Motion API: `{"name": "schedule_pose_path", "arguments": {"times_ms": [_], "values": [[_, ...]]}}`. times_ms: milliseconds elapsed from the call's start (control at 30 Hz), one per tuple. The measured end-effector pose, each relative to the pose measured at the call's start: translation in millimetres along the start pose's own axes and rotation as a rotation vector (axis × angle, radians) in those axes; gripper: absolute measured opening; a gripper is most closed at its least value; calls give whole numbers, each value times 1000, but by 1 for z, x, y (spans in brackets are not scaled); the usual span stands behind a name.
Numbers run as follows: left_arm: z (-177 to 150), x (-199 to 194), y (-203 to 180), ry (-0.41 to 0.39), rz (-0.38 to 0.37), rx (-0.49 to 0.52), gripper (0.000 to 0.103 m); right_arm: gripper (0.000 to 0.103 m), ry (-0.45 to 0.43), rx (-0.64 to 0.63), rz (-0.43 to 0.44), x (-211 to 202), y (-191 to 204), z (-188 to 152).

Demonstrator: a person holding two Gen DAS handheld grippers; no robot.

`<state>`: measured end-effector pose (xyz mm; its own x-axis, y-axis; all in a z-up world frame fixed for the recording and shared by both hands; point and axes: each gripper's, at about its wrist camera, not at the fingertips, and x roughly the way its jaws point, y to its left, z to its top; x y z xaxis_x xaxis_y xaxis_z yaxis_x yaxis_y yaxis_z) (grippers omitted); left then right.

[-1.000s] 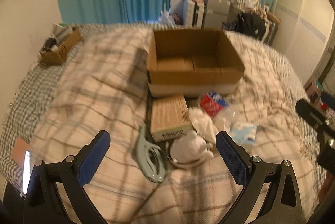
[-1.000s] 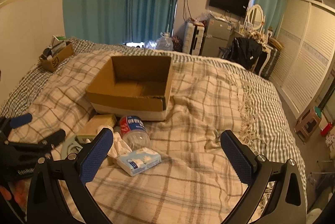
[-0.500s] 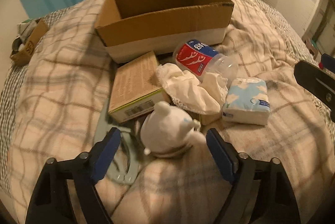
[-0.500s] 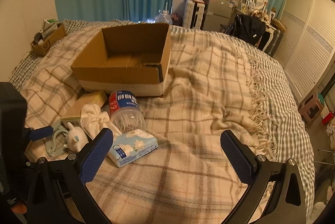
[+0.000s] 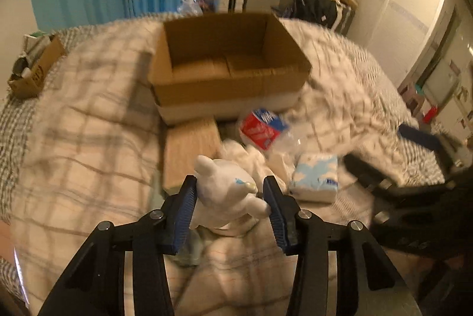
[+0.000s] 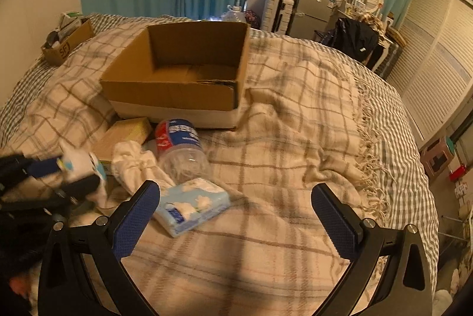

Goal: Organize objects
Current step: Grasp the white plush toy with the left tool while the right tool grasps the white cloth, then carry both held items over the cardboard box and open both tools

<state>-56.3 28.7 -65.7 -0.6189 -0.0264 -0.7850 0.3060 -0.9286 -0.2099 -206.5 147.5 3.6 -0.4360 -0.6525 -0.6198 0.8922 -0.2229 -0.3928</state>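
My left gripper (image 5: 229, 198) is shut on a white plush toy (image 5: 227, 195) and holds it just above the plaid bed cover; it also shows in the right wrist view (image 6: 78, 165). Ahead stands an open, empty cardboard box (image 5: 230, 65) (image 6: 180, 71). In front of the box lie a flat tan box (image 5: 189, 147), a clear bottle with a red and blue label (image 6: 180, 150), a white cloth (image 6: 133, 165) and a blue tissue pack (image 6: 192, 205). My right gripper (image 6: 236, 215) is open and empty, low over the cover beside the tissue pack.
A small cardboard box of odds and ends (image 6: 68, 41) sits at the bed's far left corner. A pale green tool (image 5: 189, 251) lies under my left gripper. Furniture, a fridge (image 6: 310, 17) and a wardrobe stand beyond the bed's far and right sides.
My left gripper closed on the white plush toy and lifted it off the cover. My right gripper moved forward and down toward the tissue pack, still open.
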Motion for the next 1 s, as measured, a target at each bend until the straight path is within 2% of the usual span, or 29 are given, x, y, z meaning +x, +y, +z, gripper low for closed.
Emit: {"name": "schedule_pose_path", "arguments": {"times_ms": [100, 233, 333, 400, 433, 467, 500, 600, 767, 933, 1000], "values": [[7, -10, 18, -14, 20, -33, 42, 102, 11, -39, 61, 4, 19, 8], [5, -8, 44, 6, 58, -82, 42, 102, 101, -97, 107, 30, 46, 12], [-2, -3, 57, 31, 61, -105, 42, 88, 173, -124, 131, 50, 61, 11], [-7, 1, 63, 47, 58, -115, 42, 76, 199, -129, 159, 59, 66, 9], [-8, 3, 64, 15, 95, -223, 42, 67, 220, -135, 174, 64, 69, 8], [-10, 4, 67, 18, 89, -229, 42, 53, 239, -144, 180, 68, 72, 7], [-12, 5, 67, 19, 88, -232, 42, 33, 247, -152, 179, 72, 75, 6], [-13, 2, 69, 16, 91, -231, 42, 8, 240, -161, 187, 71, 79, 7], [-12, -13, 70, -14, 96, -234, 42, 4, 157, -131, 196, 41, 71, 15], [-6, -31, 69, -41, 49, -261, 42, 4, 70, -142, 192, 0, 63, 28], [0, -39, 67, -58, 54, -254, 42, 4, 30, -142, 192, -19, 58, 34]]}}
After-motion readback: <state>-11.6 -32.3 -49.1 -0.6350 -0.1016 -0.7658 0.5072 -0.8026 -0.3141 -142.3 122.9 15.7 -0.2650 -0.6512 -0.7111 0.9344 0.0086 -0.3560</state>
